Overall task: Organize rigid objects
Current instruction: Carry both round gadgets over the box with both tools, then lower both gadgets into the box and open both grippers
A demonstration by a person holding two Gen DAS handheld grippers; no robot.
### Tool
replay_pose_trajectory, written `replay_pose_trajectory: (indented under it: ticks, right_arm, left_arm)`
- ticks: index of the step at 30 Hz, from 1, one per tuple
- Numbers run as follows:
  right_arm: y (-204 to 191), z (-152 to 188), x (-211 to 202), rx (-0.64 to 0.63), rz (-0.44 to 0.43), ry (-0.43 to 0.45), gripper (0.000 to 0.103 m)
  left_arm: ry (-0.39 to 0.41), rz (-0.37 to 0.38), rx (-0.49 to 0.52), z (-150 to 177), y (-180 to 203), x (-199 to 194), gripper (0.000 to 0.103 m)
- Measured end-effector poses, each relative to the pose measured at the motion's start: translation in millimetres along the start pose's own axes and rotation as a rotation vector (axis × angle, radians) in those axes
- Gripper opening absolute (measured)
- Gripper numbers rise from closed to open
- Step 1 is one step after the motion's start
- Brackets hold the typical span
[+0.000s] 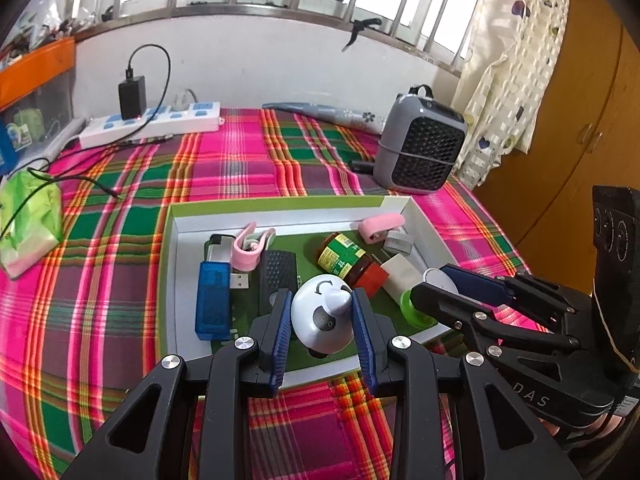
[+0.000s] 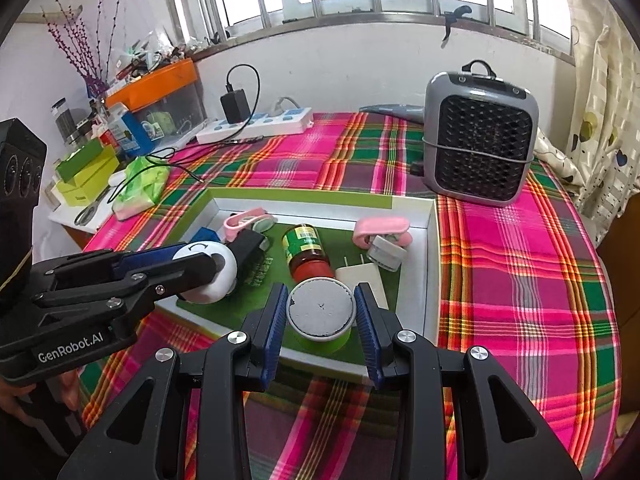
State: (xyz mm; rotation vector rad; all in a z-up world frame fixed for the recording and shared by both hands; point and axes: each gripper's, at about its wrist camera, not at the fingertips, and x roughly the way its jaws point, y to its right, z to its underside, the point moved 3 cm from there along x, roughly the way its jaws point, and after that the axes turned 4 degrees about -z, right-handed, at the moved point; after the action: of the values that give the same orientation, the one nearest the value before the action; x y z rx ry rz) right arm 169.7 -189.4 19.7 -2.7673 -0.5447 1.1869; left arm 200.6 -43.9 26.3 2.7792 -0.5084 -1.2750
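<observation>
My left gripper [image 1: 322, 308] is shut on a white round panda-faced gadget [image 1: 325, 320], held over the near edge of the shallow green-and-white box [image 1: 280, 202]. In the right wrist view that gadget [image 2: 208, 276] shows at the left, between the left gripper's fingers. My right gripper [image 2: 320, 308] is shut on a green cup with a white lid [image 2: 320, 314], also over the box's near edge. Inside the box lie a green-labelled jar with a red cap [image 1: 344, 258], a blue USB stick [image 1: 214, 300], pink clips [image 1: 248, 250], a black case [image 1: 277, 276] and a white charger [image 2: 362, 278].
A grey heater [image 2: 480, 140] stands at the back right of the plaid-covered table [image 2: 520, 280]. A white power strip with a black adapter [image 1: 152, 120] lies at the back left, and a green tissue pack [image 1: 30, 224] with a black cable at the left. Cluttered shelves sit beyond the table's left edge.
</observation>
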Motion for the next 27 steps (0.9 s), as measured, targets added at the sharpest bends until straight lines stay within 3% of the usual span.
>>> replay_pose_trajectory:
  ticks: [27]
  right_arm:
    - [9,4,17,0.013,-0.013,-0.035,0.036]
  left_arm:
    - [-0.050,-0.012,0.016,4,1,25,0.029]
